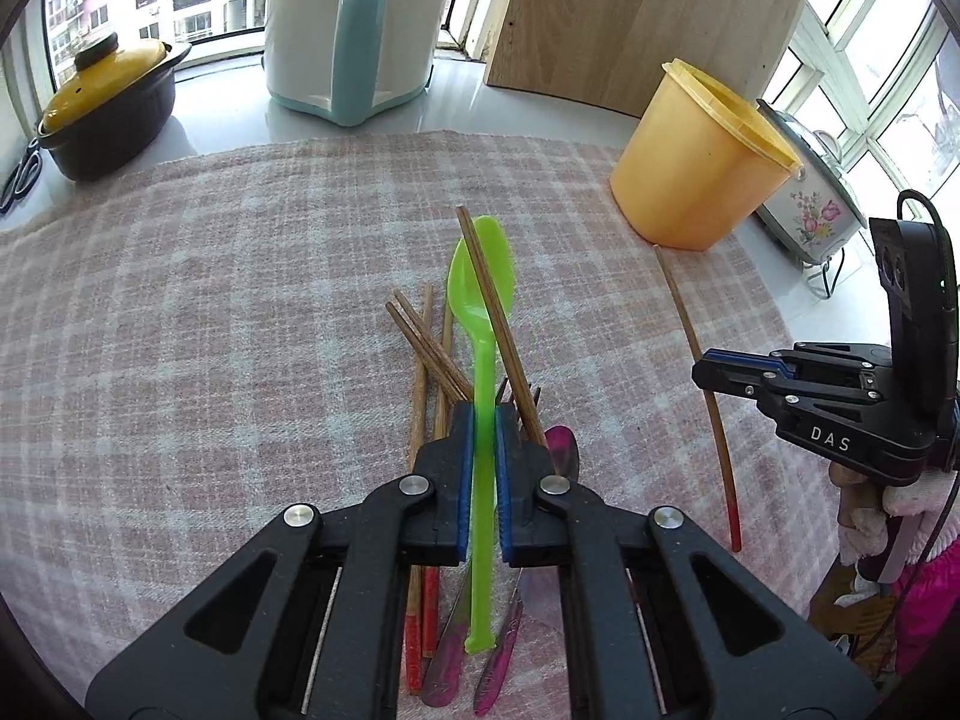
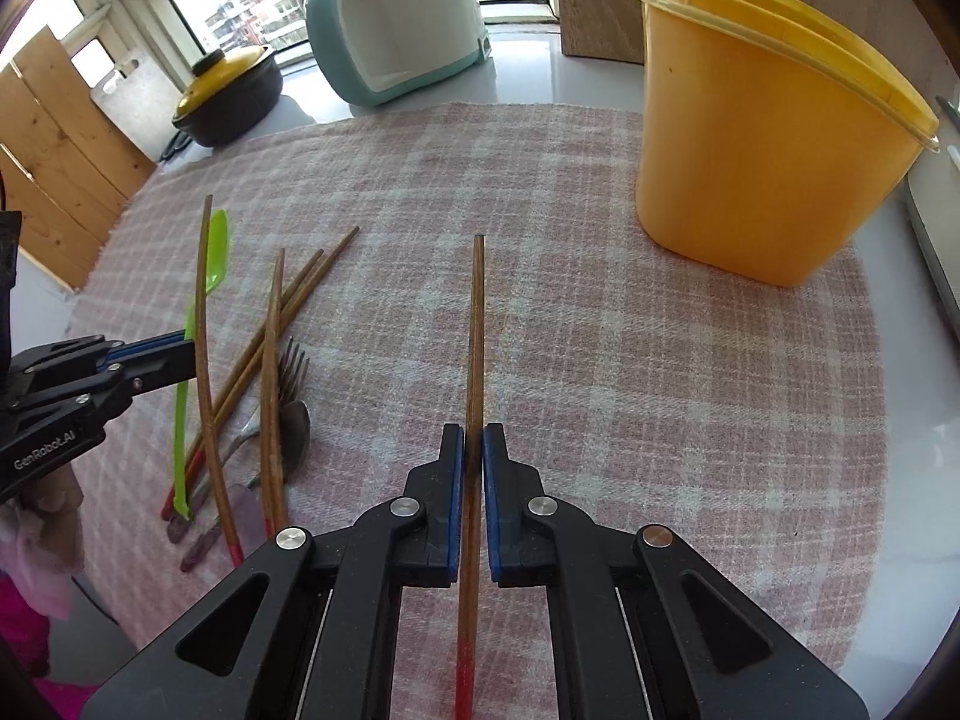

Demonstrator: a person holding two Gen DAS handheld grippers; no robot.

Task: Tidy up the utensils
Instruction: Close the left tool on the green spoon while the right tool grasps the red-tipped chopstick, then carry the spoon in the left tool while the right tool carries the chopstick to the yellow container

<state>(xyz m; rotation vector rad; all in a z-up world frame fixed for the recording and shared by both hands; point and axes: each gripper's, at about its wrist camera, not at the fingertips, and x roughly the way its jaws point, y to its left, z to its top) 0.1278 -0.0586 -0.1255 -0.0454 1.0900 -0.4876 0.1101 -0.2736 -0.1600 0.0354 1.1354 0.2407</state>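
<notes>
Left wrist view: the left gripper (image 1: pixel 480 420) was clamped on the handle of a green plastic spoon (image 1: pixel 480 300), its blue pads pressed against either side of the handle; the bowl of the spoon pointed away from the camera and the handle end reached back beneath the jaws. Under and beside it, a pile of utensils lay on the pink checked cloth (image 1: pixel 210 300): several red-tipped wooden chopsticks (image 1: pixel 429 354), a metal fork (image 1: pixel 516 396) and purple-handled cutlery (image 1: pixel 498 660), partly hidden by the fingers. One chopstick of the pile (image 1: pixel 489 300) leaned across the spoon's bowl. The right gripper (image 1: pixel 705 369) entered from the right edge, its body lettered "DAS".

Right wrist view: the right gripper (image 2: pixel 474 444) was closed on a single red-tipped chopstick (image 2: pixel 477 330), which ran straight ahead between the pads, its red end toward the camera. The left gripper, at the left edge, bore the lettering "GenRobot.AI". A yellow plastic container (image 2: pixel 756 150), open-topped, stood upright on the far right part of the cloth, well apart from the pile.

Background: a white and teal rice cooker (image 1: pixel 354 30), a black pot with a yellow lid (image 1: pixel 108 102), a wooden board (image 1: pixel 630 18) and a flower-printed cooker (image 1: pixel 810 210) stood on the white counter (image 1: pixel 456 102) beyond the cloth.
</notes>
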